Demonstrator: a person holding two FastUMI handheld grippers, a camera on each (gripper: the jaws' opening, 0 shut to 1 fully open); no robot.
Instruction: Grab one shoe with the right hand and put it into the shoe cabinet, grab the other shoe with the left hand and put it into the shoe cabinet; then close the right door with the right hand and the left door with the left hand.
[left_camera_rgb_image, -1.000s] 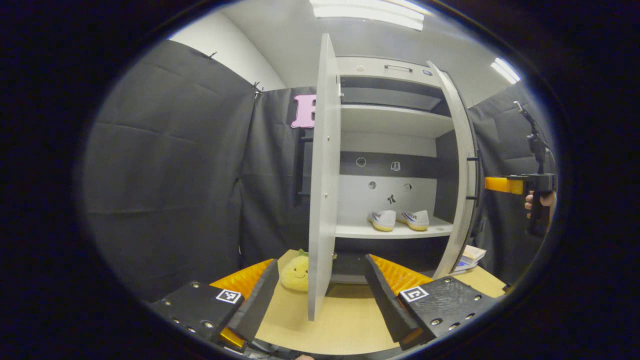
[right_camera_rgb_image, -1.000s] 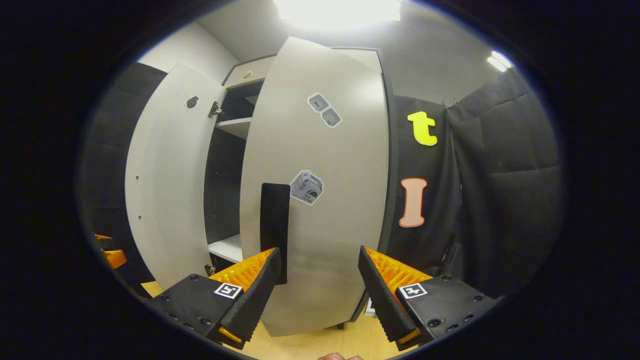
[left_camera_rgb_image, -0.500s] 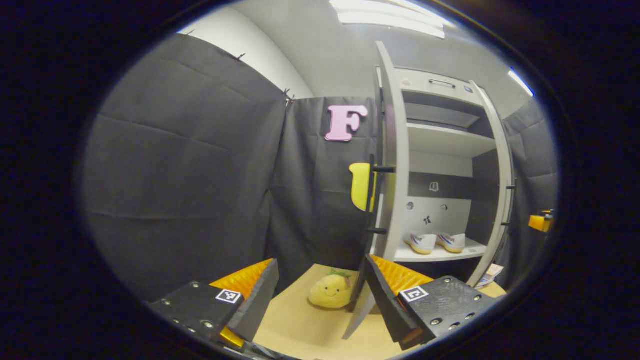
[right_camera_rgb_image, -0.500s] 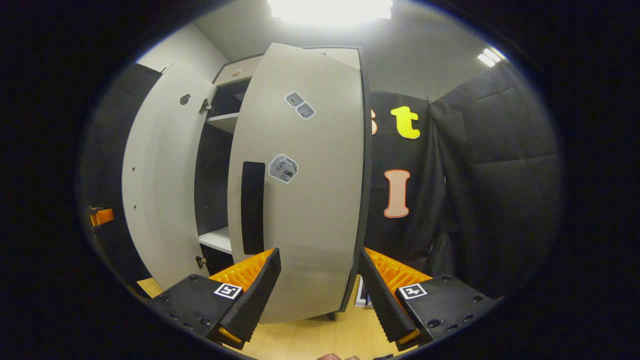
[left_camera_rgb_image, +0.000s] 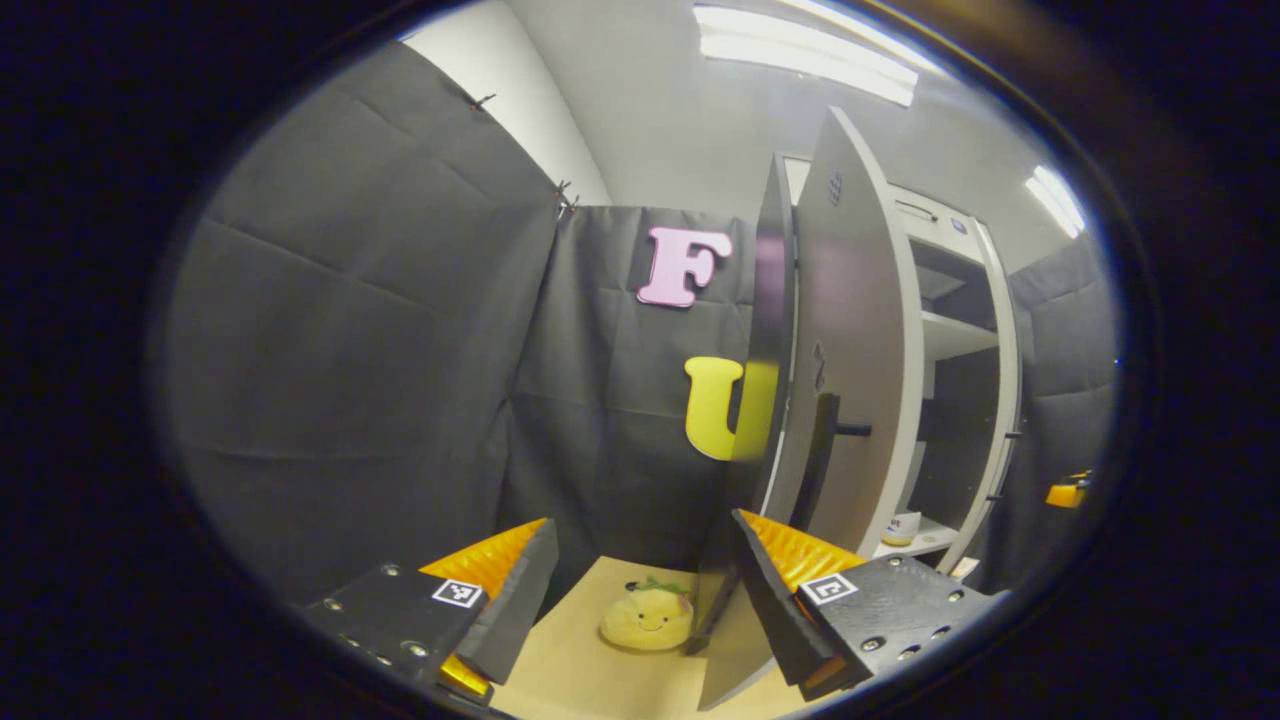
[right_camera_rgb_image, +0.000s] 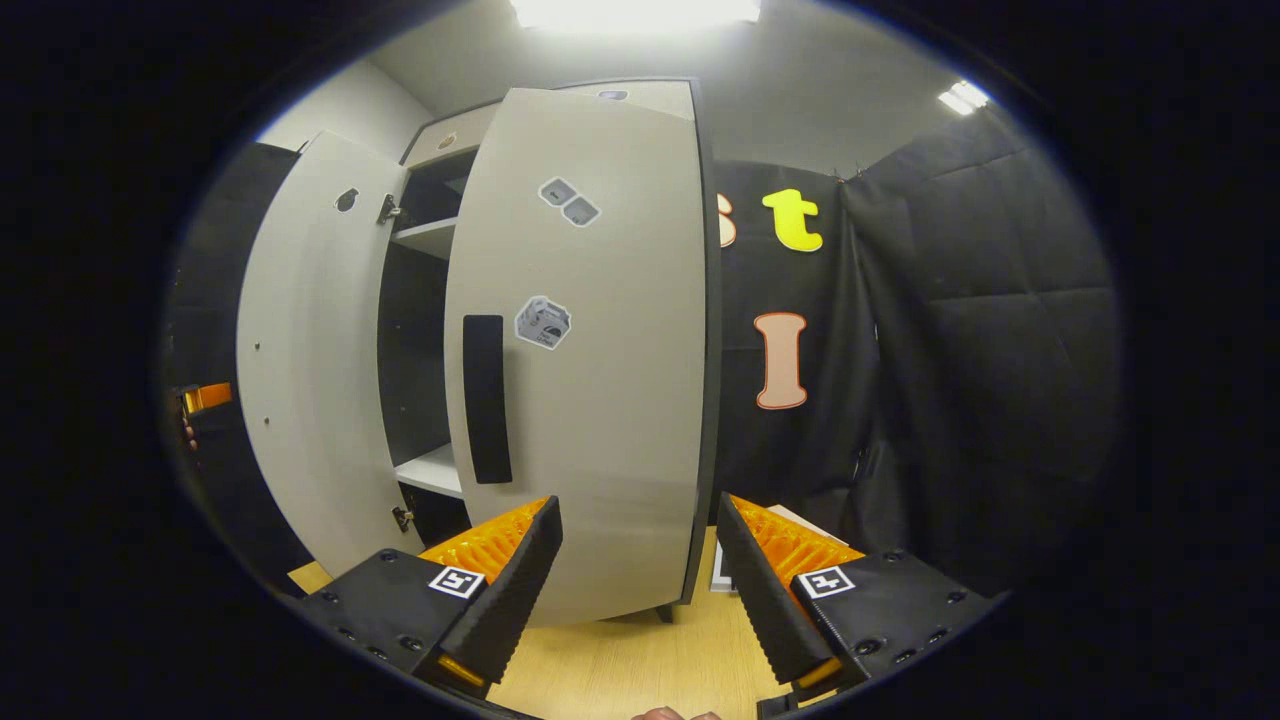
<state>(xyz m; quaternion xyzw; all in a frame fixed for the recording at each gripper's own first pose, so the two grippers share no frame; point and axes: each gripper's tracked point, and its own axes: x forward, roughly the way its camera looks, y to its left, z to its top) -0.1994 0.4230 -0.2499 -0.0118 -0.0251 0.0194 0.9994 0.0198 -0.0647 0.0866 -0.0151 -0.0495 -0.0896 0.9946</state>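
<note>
In the left gripper view, the left gripper (left_camera_rgb_image: 640, 590) is seen at the bottom of the frame with its fingers spread wide and nothing held between them. The left door (left_camera_rgb_image: 850, 350) of the shoe cabinet (left_camera_rgb_image: 960, 330) stands partly swung, right of centre, its dark handle (left_camera_rgb_image: 822, 455) facing the camera. One shoe (left_camera_rgb_image: 903, 527) is glimpsed on the lower shelf at lower right. A yellow plush toy (left_camera_rgb_image: 647, 618) lies on the wooden floor (left_camera_rgb_image: 570, 670) at bottom centre.

In the right gripper view, the right gripper (right_camera_rgb_image: 640, 580) is likewise held open and empty. The right door (right_camera_rgb_image: 590, 350) is seen at centre, not fully closed, with the left door (right_camera_rgb_image: 300, 350) open at the left of the frame.
</note>
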